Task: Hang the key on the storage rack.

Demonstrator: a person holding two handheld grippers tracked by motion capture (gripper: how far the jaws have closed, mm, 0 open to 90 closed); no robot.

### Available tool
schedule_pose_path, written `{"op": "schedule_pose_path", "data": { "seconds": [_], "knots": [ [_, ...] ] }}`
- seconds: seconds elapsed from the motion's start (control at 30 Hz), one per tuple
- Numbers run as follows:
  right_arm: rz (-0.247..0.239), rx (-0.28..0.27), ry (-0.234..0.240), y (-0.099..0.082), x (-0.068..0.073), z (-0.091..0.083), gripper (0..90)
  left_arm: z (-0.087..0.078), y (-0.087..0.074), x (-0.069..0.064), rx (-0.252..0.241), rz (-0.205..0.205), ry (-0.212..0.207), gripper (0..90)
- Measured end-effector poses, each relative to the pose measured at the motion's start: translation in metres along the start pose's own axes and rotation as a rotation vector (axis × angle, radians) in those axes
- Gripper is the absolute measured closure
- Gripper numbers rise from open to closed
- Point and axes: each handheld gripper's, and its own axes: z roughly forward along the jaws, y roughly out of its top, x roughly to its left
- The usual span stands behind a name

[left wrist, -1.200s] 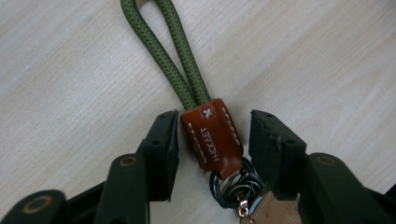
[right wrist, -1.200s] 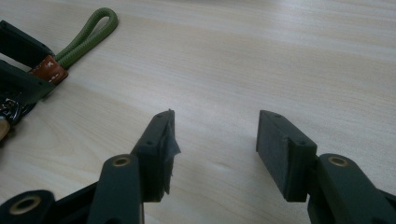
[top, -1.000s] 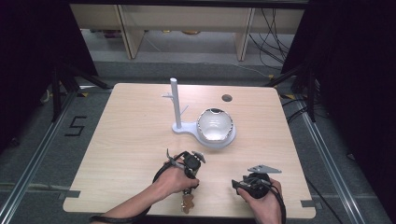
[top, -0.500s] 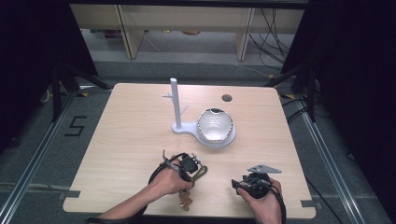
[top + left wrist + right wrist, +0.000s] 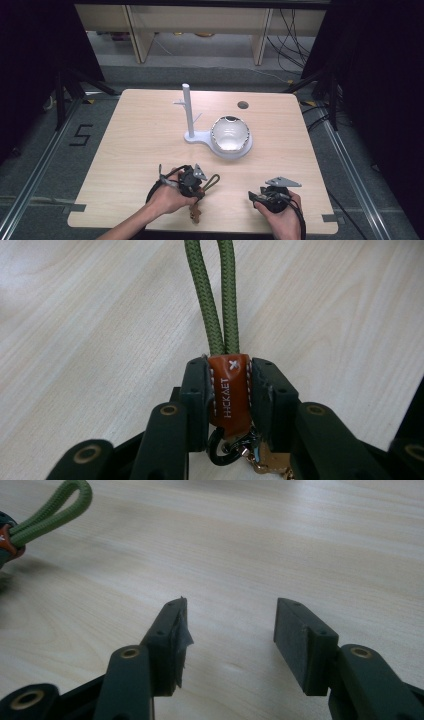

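Near the front edge of the pale wood-grain tabletop (image 5: 140, 130), the left gripper (image 5: 229, 382) has just clamped its black fingers on the stitched brown leather tab (image 5: 229, 392) of a braided olive-green cord loop (image 5: 215, 295). Toward the front right corner, the right gripper (image 5: 227, 640) gapes wide, holding nothing.

Pale wooden table (image 5: 140, 150) carrying a stand and a bowl.
A white stand (image 5: 188, 112) with short pegs is rising near the table's middle; just beside it at 4 o'clock, a shiny bowl (image 5: 229, 134) is sitting on the stand's round base. A dark round hole (image 5: 243, 105) is showing toward 1 o'clock.
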Motion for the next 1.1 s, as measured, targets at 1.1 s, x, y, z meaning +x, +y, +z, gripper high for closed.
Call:
{"op": "schedule_pose_path", "data": {
  "seconds": [1.1],
  "knots": [
    [-0.013,-0.056,-0.016,-0.004,0.003,0.002,48.5,-0.040,-0.038,0.011,-0.360,-0.011,0.045,68.8]
  ]
}}
